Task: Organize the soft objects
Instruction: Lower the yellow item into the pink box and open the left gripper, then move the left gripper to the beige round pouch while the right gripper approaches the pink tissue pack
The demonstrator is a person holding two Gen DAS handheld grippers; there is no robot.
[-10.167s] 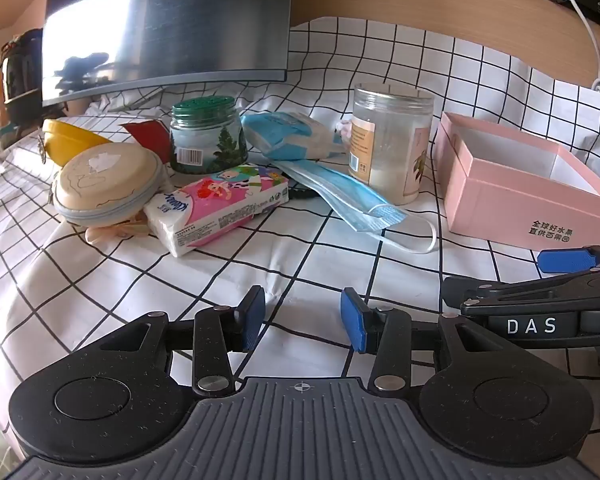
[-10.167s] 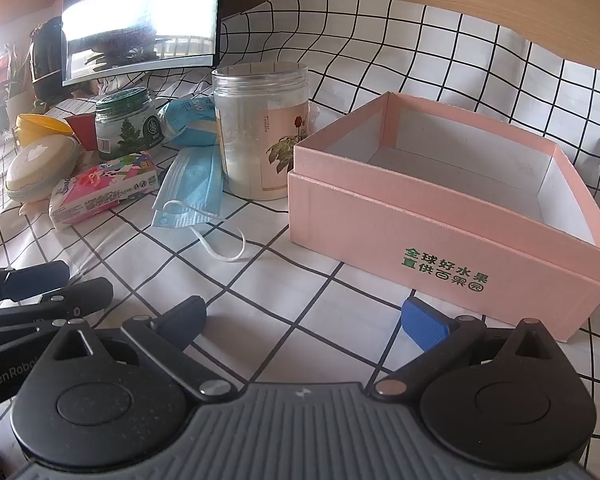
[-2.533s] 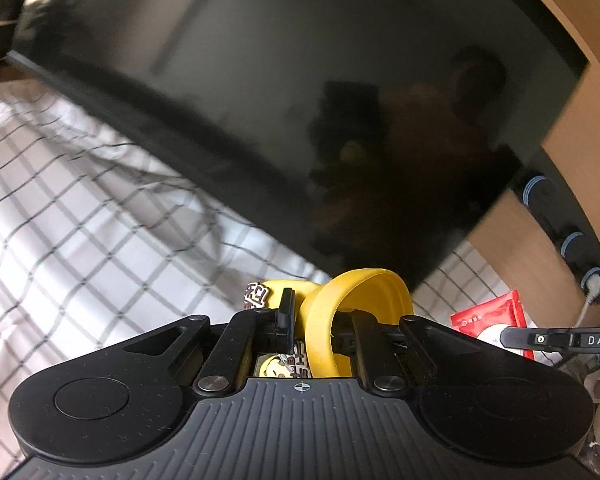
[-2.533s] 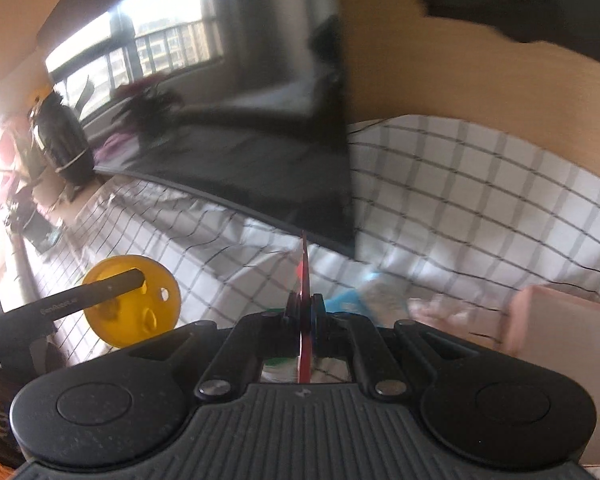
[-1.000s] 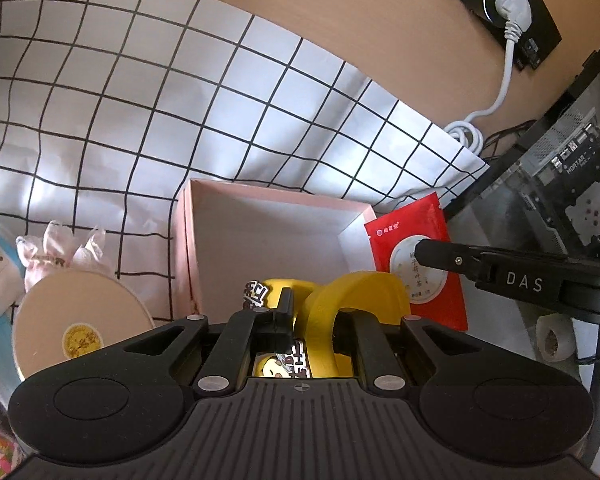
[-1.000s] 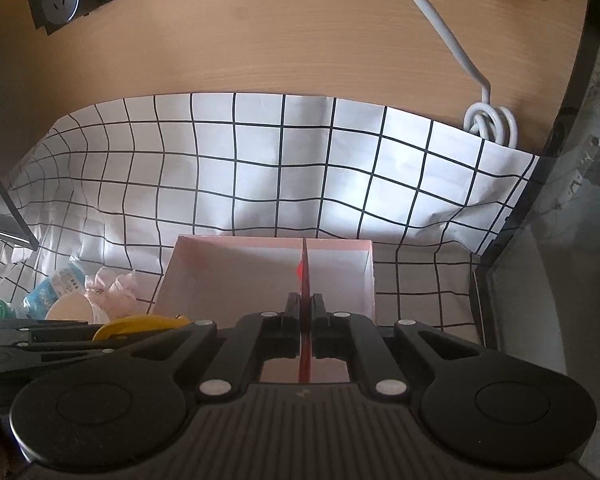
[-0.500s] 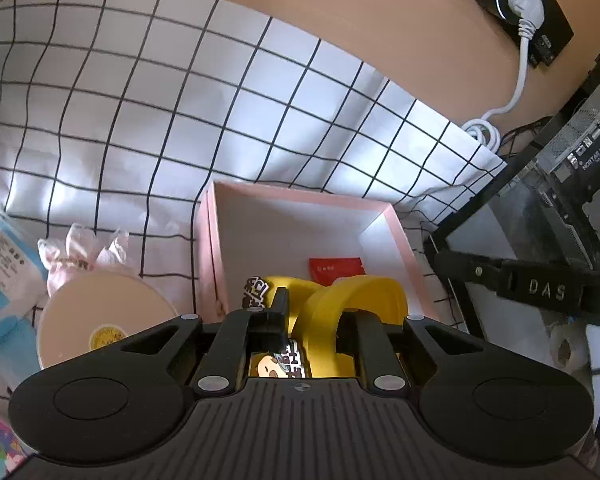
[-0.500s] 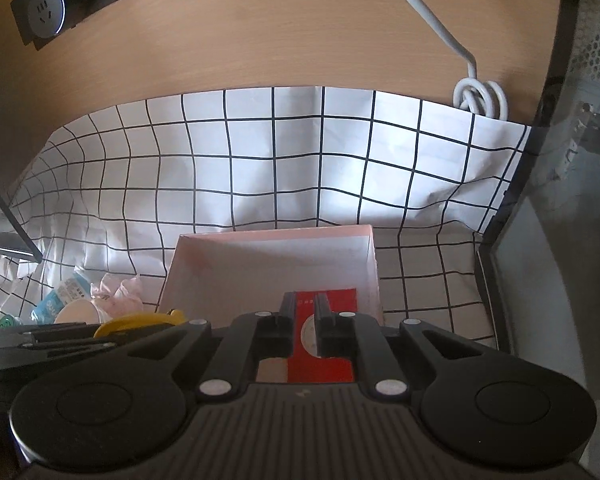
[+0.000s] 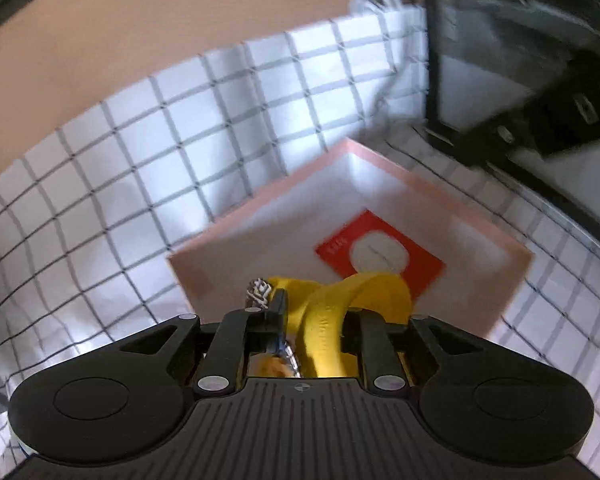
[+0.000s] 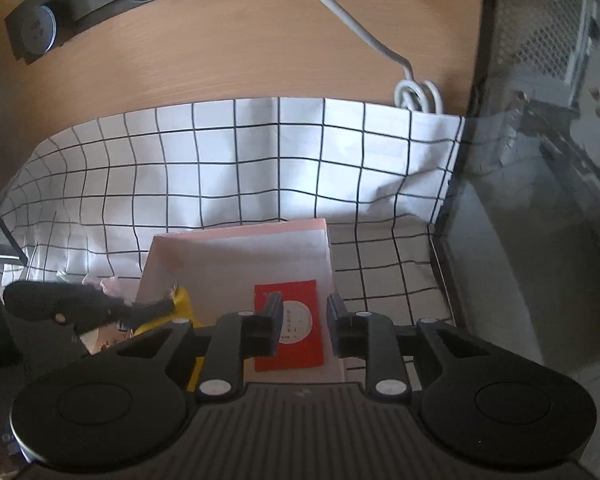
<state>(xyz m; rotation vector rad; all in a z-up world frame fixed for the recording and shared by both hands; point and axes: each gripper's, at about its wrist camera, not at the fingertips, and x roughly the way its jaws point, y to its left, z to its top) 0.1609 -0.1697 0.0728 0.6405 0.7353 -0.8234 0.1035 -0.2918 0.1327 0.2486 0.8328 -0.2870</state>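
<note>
- Left wrist view: a white cloth with a black grid [image 9: 148, 184] covers the table and climbs a tan wooden wall at the back. The picture is blurred.
- The left gripper [image 9: 314, 320] sits at the bottom centre, over the near corner of an open pink box [image 9: 496, 240] with a white inside.
- Its jaws are opening. A yellow band [image 9: 340, 300], soft and looped, with a small patterned charm at its left end, is still between them, and the fingers look to be touching its sides, so it is still held, loosely.
- A red packet [image 9: 380, 256] with a pale round patch lies flat on the floor of the box, just beyond the yellow band.
- At the far right stands a dark glass-sided case, and the dark blurred bar of the other tool crosses in front of it.
- Right wrist view: the left gripper [image 10: 156, 306] reaches in from the left edge, carrying the yellow band [image 10: 182, 300] at the left wall of the pink box [image 10: 236, 236].
- The right gripper [image 10: 304, 320] is at the bottom centre, above the box. Its jaws are opening and stand apart with nothing gripped; the red packet [image 10: 296, 352] lies released on the box floor below them.
- Behind the box, the grid cloth [image 10: 236, 168] rises against the wooden wall, where a grey socket strip and a white cable hang.
</note>
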